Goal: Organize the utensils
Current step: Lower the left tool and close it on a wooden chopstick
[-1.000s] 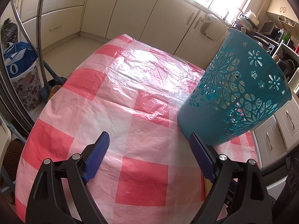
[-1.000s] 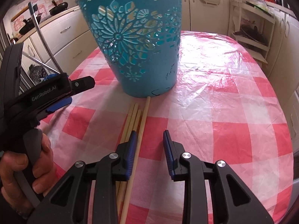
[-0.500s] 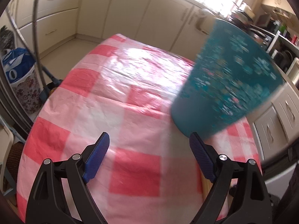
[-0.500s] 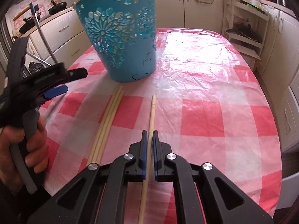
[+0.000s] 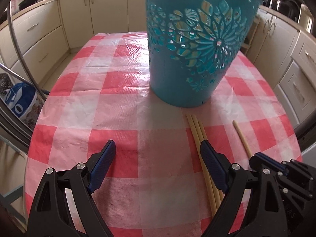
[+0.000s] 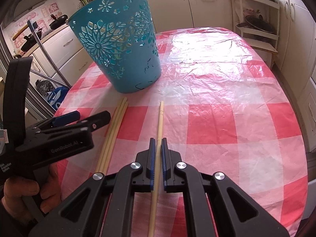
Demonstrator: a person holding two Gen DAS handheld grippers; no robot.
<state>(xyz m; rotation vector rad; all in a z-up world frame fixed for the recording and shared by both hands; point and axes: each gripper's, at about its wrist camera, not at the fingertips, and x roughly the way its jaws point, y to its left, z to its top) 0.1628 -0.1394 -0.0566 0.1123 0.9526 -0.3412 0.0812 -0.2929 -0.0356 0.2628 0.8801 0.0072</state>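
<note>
1. The checked table (image 6: pixel 227 122) carries everything you need, close to your edge.
2. The teal basket (image 6: pixel 118 45) stands upright at about 11 o'clock in the right wrist view, likely where the sticks go.
3. Your left gripper (image 5: pixel 158 158) stands wide apart and empty, beside the three bundled chopsticks (image 5: pixel 194 130), probably waiting its turn.
4. Your right gripper (image 6: pixel 157 158) is clamped on the single chopstick (image 6: pixel 160 118), pointing at 12 o'clock, separated so it lifts alone.

A home kitchen is shown. Cream cabinets (image 6: pixel 213 2) with drawers (image 5: pixel 33 39) are seen along the walls, black pans (image 6: pixel 59 20) are kept on the counter, and a checked tablecloth (image 6: pixel 227 122) is spread over the desk.
</note>
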